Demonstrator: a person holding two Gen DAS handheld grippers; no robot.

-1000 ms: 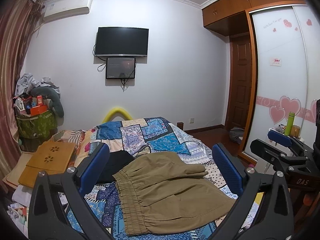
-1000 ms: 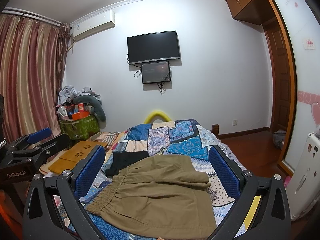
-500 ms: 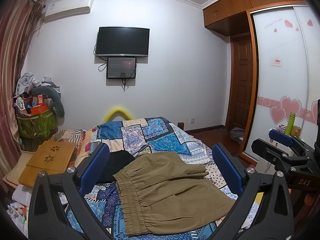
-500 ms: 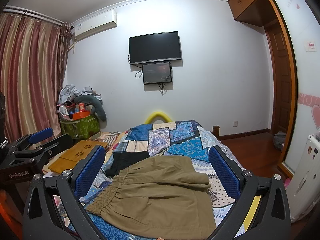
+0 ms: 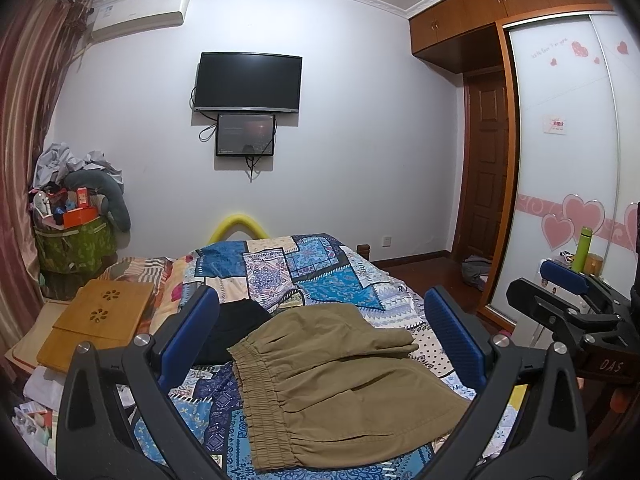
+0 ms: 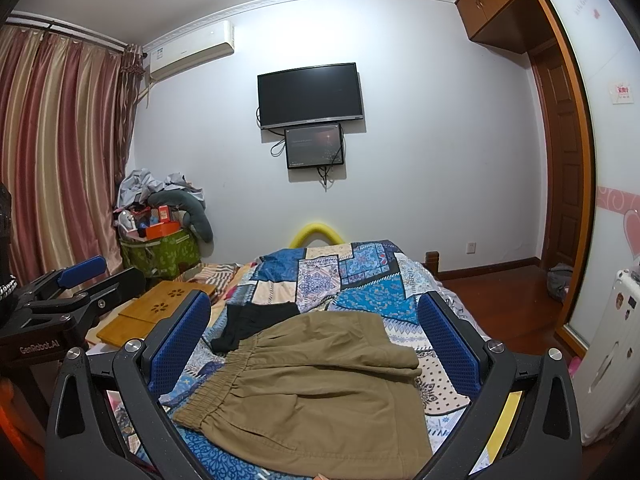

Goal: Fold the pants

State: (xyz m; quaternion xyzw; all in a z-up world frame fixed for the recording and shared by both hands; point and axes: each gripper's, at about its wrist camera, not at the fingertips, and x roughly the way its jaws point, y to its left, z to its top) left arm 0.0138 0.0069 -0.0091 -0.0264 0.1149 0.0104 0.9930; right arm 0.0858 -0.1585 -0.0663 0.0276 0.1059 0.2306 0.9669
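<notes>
Khaki pants lie folded on the patchwork bedspread, elastic waistband to the left; they also show in the right wrist view. My left gripper is open and empty, held above the pants. My right gripper is open and empty, also above them. Each gripper shows at the edge of the other's view: the right one, the left one.
A black garment lies beside the pants at the far left. A wooden lap tray sits left of the bed. A green basket of clutter stands by the curtain. A wardrobe and door are at the right.
Both grippers have drifted very slightly; the pants lie unchanged.
</notes>
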